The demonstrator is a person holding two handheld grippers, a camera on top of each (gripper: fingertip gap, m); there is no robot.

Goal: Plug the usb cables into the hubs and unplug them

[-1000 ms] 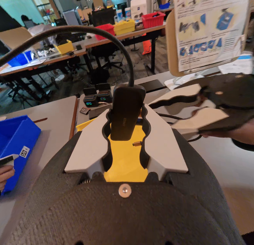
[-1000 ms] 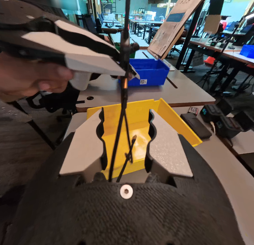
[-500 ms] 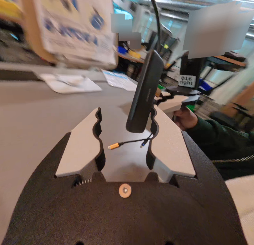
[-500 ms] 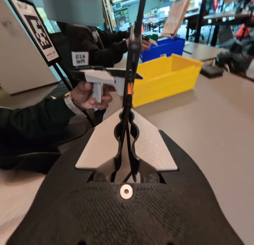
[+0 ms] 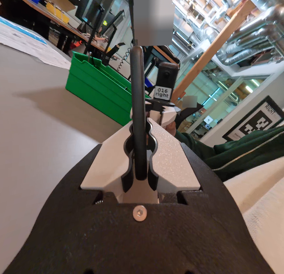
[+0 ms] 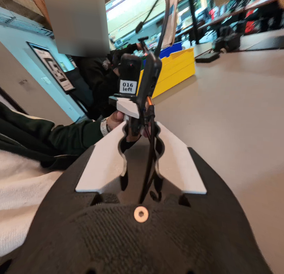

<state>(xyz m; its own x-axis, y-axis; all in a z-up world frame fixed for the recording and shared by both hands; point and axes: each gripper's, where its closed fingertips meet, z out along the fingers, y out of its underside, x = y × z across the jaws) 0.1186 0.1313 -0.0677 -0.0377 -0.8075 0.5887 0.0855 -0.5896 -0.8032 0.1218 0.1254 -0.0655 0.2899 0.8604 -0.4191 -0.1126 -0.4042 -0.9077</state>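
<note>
My left gripper (image 5: 139, 123) is shut on a black USB hub (image 5: 137, 97), which stands upright and edge-on between the pads. In the right wrist view the same hub (image 6: 151, 76) sits in the left gripper (image 6: 136, 111), with an orange USB plug (image 6: 149, 100) seated in its lower side. A thin black cable (image 6: 151, 143) runs from that plug down between the fingers of my right gripper (image 6: 141, 125). The right jaws stand apart; the cable lies by the right finger and is not pinched. The right gripper also shows beyond the hub in the left wrist view (image 5: 159, 111).
A green bin (image 5: 98, 85) stands on the grey table (image 5: 38, 128) behind the hub. A yellow bin (image 6: 173, 70) and a blue bin (image 6: 170, 49) sit farther back. Printed sheets (image 5: 23, 39) lie at the left. The hub's thick cable (image 6: 162, 28) arcs upward.
My left jaws, wide apart half a second ago, have closed on the hub. My right jaws, then shut on the thin cable, have opened and let it go. Both grippers swung round.
</note>
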